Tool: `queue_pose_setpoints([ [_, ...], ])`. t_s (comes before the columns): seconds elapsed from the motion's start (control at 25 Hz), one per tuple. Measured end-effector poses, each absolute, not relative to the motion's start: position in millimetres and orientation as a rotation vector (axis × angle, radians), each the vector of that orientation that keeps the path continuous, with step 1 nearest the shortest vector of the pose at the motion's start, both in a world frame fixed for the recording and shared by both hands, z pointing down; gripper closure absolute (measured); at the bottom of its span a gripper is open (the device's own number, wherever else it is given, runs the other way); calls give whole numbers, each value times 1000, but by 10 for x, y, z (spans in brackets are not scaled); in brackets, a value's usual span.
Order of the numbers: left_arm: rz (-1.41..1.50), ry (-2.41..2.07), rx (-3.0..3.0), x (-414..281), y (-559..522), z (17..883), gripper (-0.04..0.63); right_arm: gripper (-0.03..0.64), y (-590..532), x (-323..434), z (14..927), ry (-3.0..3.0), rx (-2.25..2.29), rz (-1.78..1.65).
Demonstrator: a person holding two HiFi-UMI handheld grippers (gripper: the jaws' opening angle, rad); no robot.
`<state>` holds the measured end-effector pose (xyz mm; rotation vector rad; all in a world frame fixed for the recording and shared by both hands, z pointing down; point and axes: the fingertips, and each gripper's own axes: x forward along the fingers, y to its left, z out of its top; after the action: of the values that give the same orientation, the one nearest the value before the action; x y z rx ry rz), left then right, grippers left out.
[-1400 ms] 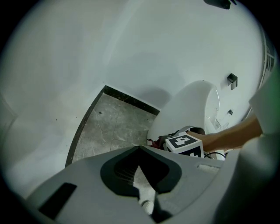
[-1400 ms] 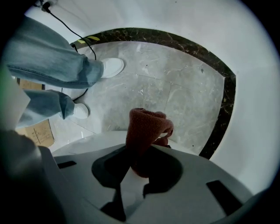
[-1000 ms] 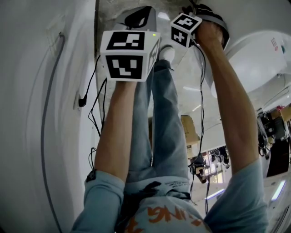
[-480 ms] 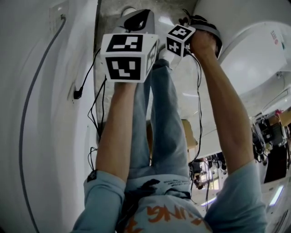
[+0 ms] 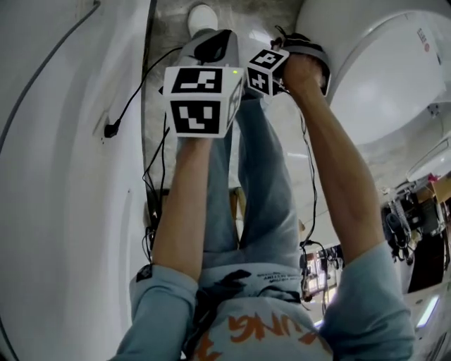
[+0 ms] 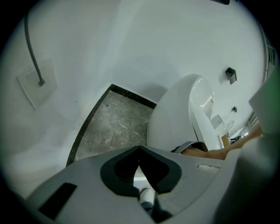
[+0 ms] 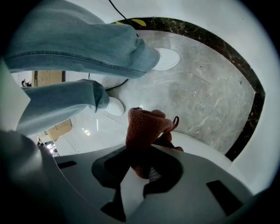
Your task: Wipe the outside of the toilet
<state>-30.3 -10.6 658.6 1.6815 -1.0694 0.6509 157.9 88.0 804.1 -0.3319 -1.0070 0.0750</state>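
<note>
The white toilet (image 5: 380, 77) fills the upper right of the head view and stands at the right in the left gripper view (image 6: 175, 118). My right gripper (image 7: 144, 168) is shut on a reddish-brown cloth (image 7: 146, 129), which sticks out past the jaws over a white curved toilet surface (image 7: 205, 151). In the head view the right gripper (image 5: 304, 44) is held beside the toilet's left side, mostly hidden by the hand. My left gripper (image 6: 139, 153) points at the floor next to the toilet, jaw tips together with nothing between them; its marker cube (image 5: 203, 99) is in the middle.
A white wall (image 5: 56, 176) with a socket (image 5: 109, 130) and black cables (image 5: 151, 176) runs along the left. The person's jeans legs (image 5: 261, 183) and white shoes (image 5: 203, 17) stand on the grey marble floor (image 7: 210, 87). A dark skirting strip (image 6: 131, 94) edges the floor.
The right gripper and its cube have moved left, closer to the left gripper's cube. The head view has shifted, so more of the toilet shows at the upper right.
</note>
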Motion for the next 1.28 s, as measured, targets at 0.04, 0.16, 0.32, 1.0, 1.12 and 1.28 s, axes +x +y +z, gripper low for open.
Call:
queue_pose_setpoints([
  [0.04, 647, -1072, 1680, -275, -83, 6552, 601, 537, 964, 1595, 7994, -1002, -351, 82],
  [0.16, 634, -1083, 1679, -199, -44, 6479, 601, 537, 1204, 1645, 7911, -996, -396, 80],
  [0.32, 629, -1089, 1710, -82, -32, 6363, 601, 537, 1419, 1696, 7890, -1014, -397, 72],
  [1.0, 496, -1256, 1798, 38, 18, 4960, 602, 535, 865, 1098, 6317, -1643, 275, 233],
  [1.12, 429, -1285, 1809, 158, 61, 4480, 601, 535, 785, 1080, 5804, -1758, 390, 284],
  [1.28, 385, -1317, 1855, 289, 48, 3891, 601, 534, 513, 1101, 5068, -1889, 557, 293],
])
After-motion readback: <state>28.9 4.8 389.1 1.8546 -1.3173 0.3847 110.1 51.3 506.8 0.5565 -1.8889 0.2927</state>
